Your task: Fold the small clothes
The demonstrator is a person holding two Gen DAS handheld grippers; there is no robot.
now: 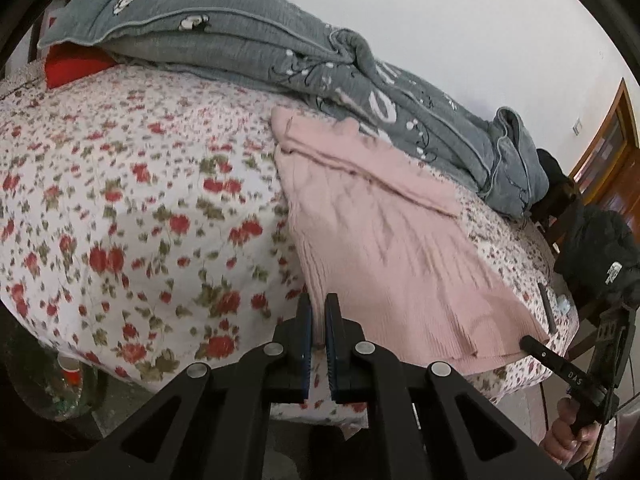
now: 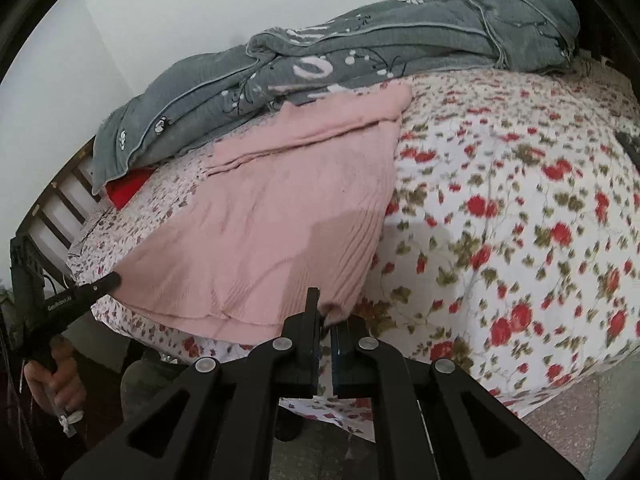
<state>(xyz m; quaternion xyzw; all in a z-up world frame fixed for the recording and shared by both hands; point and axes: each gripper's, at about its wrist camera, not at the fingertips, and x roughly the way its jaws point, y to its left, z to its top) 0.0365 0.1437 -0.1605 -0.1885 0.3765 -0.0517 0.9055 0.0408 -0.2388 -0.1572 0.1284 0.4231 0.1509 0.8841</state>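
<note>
Both claws pinch our pink knit sweater (image 1: pixel 380 240) at its near hem: left claw (image 1: pixel 319 312) on one corner, right claw (image 2: pixel 325 314) on the other. We see it spread flat on the floral bedsheet (image 1: pixel 140 200), beside a grey quilt (image 2: pixel 320 60).

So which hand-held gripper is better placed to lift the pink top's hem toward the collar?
The right hand-held gripper, narrowly: the pink top has its hem corner bunched between the fingers. The left hand-held gripper has the hem edge between its fingers too, so lifting both together looks workable.
</note>
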